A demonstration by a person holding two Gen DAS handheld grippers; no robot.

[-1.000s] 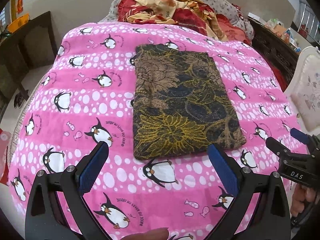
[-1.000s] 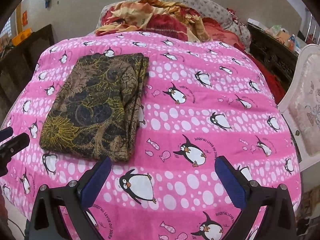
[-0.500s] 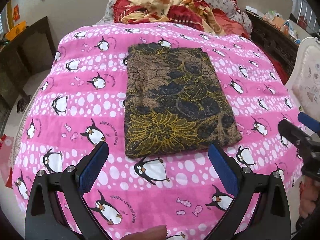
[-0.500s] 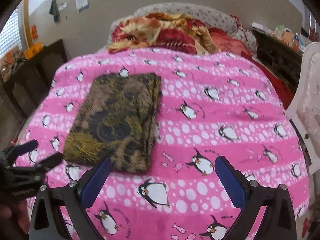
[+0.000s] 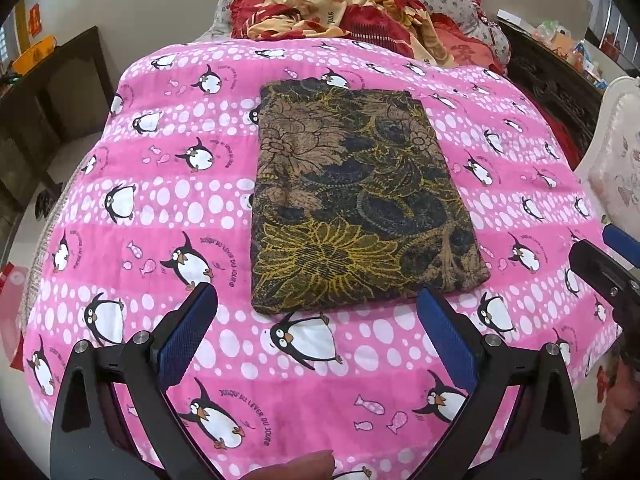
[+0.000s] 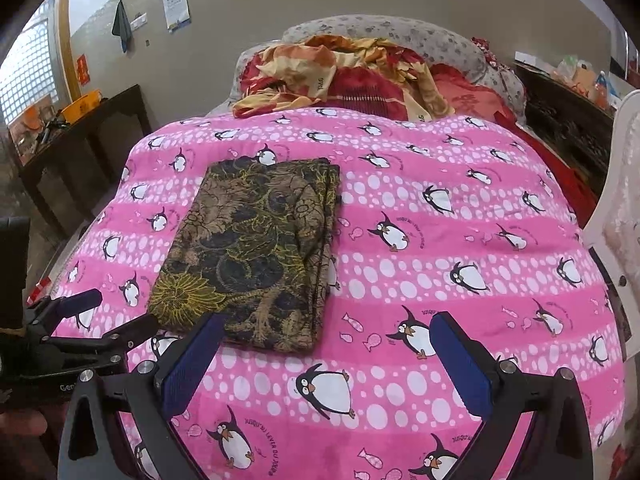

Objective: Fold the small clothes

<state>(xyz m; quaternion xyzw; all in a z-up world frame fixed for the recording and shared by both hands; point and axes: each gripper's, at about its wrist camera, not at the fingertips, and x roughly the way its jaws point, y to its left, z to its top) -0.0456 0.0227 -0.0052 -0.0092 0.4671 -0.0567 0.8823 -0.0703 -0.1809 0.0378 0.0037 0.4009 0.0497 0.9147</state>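
A dark garment with brown and yellow flower print (image 5: pixel 352 200) lies folded into a flat rectangle on the pink penguin blanket (image 5: pixel 160 184). In the right wrist view the same folded garment (image 6: pixel 256 252) sits left of centre. My left gripper (image 5: pixel 316 312) is open and empty, held just short of the garment's near edge. My right gripper (image 6: pixel 326 332) is open and empty too, over the blanket to the right of the garment's near corner. Each gripper shows at the edge of the other's view: right gripper (image 5: pixel 608 260), left gripper (image 6: pixel 104 320).
A heap of red and orange bedding (image 5: pixel 352 12) and a grey pillow (image 6: pixel 384 32) lie at the head of the bed. A dark wooden table (image 6: pixel 80 128) stands to the left, a dark cabinet (image 5: pixel 552 84) and a white padded chair (image 5: pixel 616 152) to the right.
Both grippers have drawn back and risen away from the folded garment, so more of the bed and room shows. Both stay open; the garment has not moved.
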